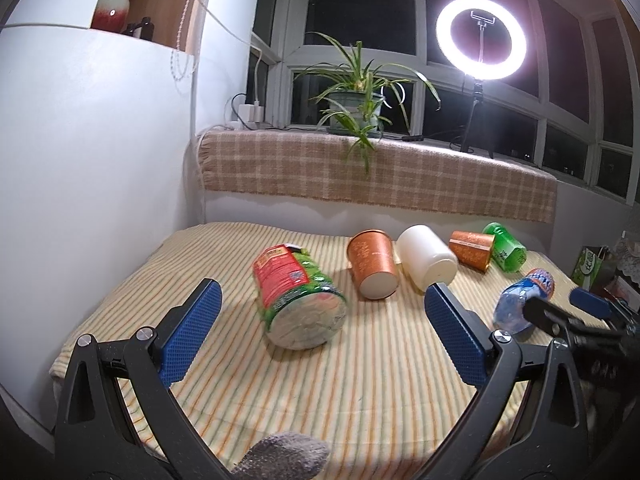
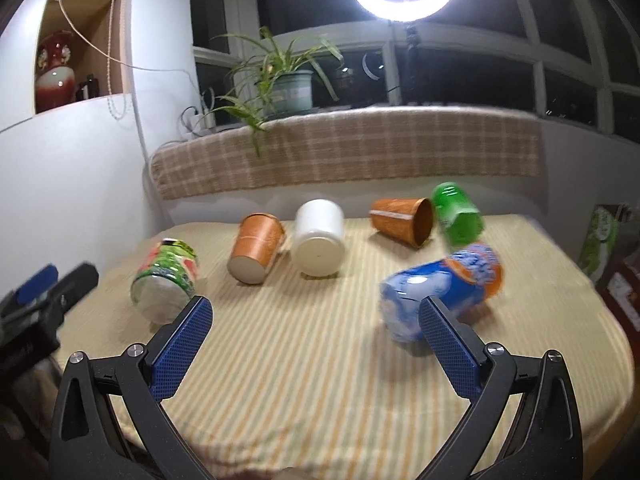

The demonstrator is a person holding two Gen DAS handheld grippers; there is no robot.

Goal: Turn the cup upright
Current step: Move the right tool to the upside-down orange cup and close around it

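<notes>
Several cups lie on their sides on the striped tablecloth (image 1: 360, 380). A red and green cup (image 1: 298, 300) lies just beyond my left gripper (image 1: 322, 294), which is open and empty. Behind it lie an orange cup (image 1: 372, 264), a white cup (image 1: 428, 260), a second orange cup (image 1: 472, 250), a green cup (image 1: 506, 248) and a blue cup (image 1: 520, 304). My right gripper (image 2: 316, 308) is open and empty; the blue cup (image 2: 444, 284) lies by its right finger. The red and green cup (image 2: 166, 280) lies beyond its left finger.
A checked blanket (image 1: 380, 172) covers the sill behind the table, with a potted plant (image 1: 356, 104) and a ring light (image 1: 480, 38) on it. A white wall (image 1: 100, 160) stands at the left. Boxes (image 2: 600, 240) sit past the table's right edge.
</notes>
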